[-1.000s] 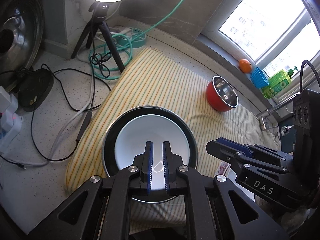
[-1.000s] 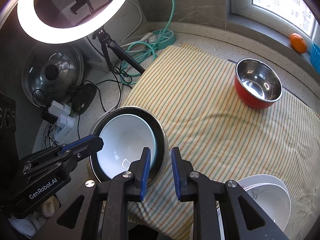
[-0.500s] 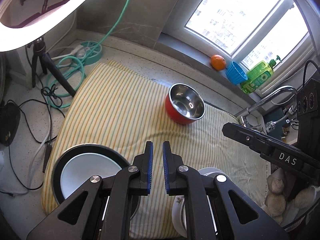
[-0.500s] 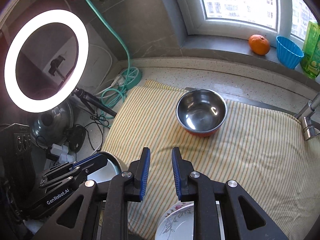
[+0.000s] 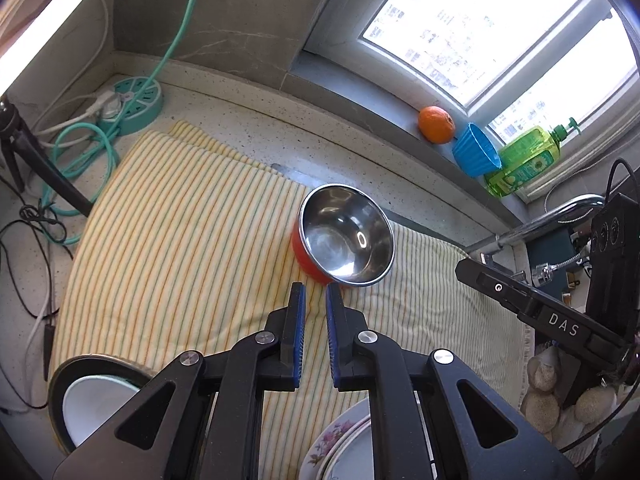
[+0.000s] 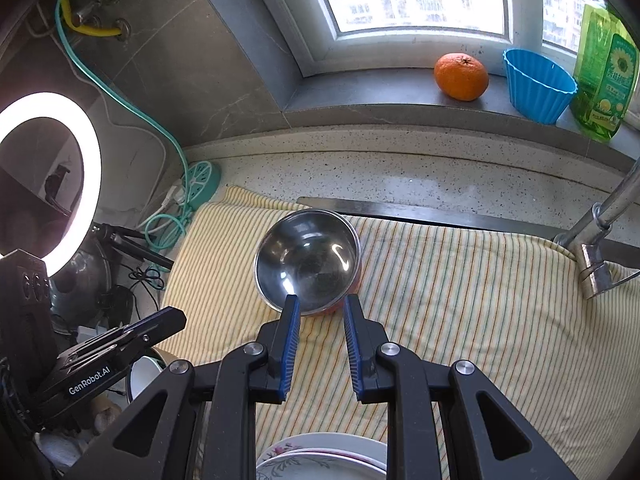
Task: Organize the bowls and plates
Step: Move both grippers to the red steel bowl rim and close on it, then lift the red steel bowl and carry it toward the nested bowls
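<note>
Steel-lined red bowl (image 5: 345, 236) sits upright on the striped cloth (image 5: 180, 240), toward the far side, near the strip of speckled tabletop (image 6: 400, 168) under the window. Nothing inside it.

Left gripper (image 5: 315, 332): jaws drawn close, a narrow slit between the blue pads, nothing in it. Tips sit over the cloth just short of the red bowl's near rim, apart from it.

Right gripper (image 6: 319, 340): jaws part-open, gap wider than the left's, empty. In the right wrist view its tips frame the bowl's near edge; whether they touch it cannot be told.

White bowl (image 5: 96, 404) nested in a dark-rimmed metal pan (image 5: 70, 366), near left corner of the cloth. Flowered plates (image 6: 320, 460) stacked at the near edge, partly hidden under the gripper bodies.

Windowsill, far right: orange (image 6: 461, 76), blue fluted cup (image 6: 538, 84) just beside it, green soap bottle (image 6: 604, 68) further right. Tap (image 6: 600, 240) at the right over the cloth's edge.

Far left: teal power strip (image 5: 132, 104) with teal cable, ring light (image 6: 52, 176) on a tripod, tangled black cords on the tabletop.
</note>
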The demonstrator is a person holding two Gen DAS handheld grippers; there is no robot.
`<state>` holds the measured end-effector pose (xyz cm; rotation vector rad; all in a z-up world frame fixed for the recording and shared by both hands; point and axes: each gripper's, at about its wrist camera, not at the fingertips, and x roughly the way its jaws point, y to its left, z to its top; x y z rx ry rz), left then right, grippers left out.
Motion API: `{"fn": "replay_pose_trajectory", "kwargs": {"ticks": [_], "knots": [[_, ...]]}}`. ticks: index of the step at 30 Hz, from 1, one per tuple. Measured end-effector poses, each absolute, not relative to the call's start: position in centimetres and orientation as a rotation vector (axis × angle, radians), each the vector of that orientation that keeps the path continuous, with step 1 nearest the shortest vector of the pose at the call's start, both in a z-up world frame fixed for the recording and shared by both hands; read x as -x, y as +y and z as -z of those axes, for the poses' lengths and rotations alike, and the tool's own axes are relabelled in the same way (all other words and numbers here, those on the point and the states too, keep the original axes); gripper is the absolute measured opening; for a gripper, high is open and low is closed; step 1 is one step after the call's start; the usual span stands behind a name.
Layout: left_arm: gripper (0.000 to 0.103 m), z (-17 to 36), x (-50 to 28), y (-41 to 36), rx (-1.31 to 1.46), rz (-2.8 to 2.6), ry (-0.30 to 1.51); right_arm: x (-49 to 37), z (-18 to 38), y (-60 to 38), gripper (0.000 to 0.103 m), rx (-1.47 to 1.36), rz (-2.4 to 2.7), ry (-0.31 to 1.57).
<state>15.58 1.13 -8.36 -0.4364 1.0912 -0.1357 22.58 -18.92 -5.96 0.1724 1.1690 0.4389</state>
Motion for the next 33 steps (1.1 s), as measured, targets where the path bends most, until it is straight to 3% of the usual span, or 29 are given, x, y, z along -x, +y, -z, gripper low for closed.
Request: {"fn": "replay_pose_trajectory", "kwargs": {"ticks": [17, 33], "knots": [[0.009, 12.3, -21.9, 0.9, 0.444, 0.078, 1.195, -27.8, 11.8, -19.2, 0.02, -0.25, -0.435, 1.278], [0.009, 13.7, -23.2, 0.3, 0.427, 0.086, 1.223, -29.2, 14.0, -18.4, 0.02, -0.239, -0.428, 1.305]]}}
